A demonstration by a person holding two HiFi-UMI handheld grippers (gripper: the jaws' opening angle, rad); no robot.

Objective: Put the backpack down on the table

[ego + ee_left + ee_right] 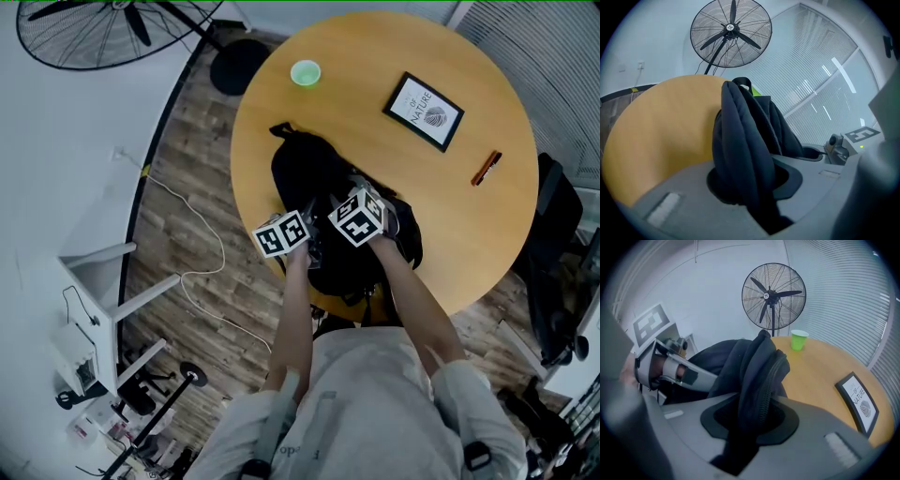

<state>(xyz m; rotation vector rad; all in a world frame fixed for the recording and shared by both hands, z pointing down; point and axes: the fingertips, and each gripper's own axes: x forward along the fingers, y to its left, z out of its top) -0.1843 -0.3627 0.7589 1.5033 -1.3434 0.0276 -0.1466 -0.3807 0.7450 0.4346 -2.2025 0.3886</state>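
1. Black cloth: the backpack [314, 178] lies on the round wooden table [469, 234], on the side nearest the person, with its top loop pointing toward the far-left rim.
2. On the left tool [749, 185], the jaws are nearly together and pinch a thick fold of the backpack. The fold rises upright out of the gap.
3. On the right tool [750, 420], the jaws are likewise narrow and clamp a fold that carries a zipper line.
4. The head view shows both tools side by side over the backpack's near end, with their marker cubes just beside each other. The person's forearms reach in from below.
5. The backpack's near end sits at the table's near edge. Whether its whole weight is down cannot be told.
6. A green cup [306, 72] stands near the far rim, apart from the backpack.
7. A framed picture [424, 111] lies flat on the far right part of the table. A brown pen [487, 168] lies beyond it, nearer the right rim.
8. A standing fan [103, 28] is on the floor past the table's far-left side. A white cable [211, 253] trails over the wooden floor at left.
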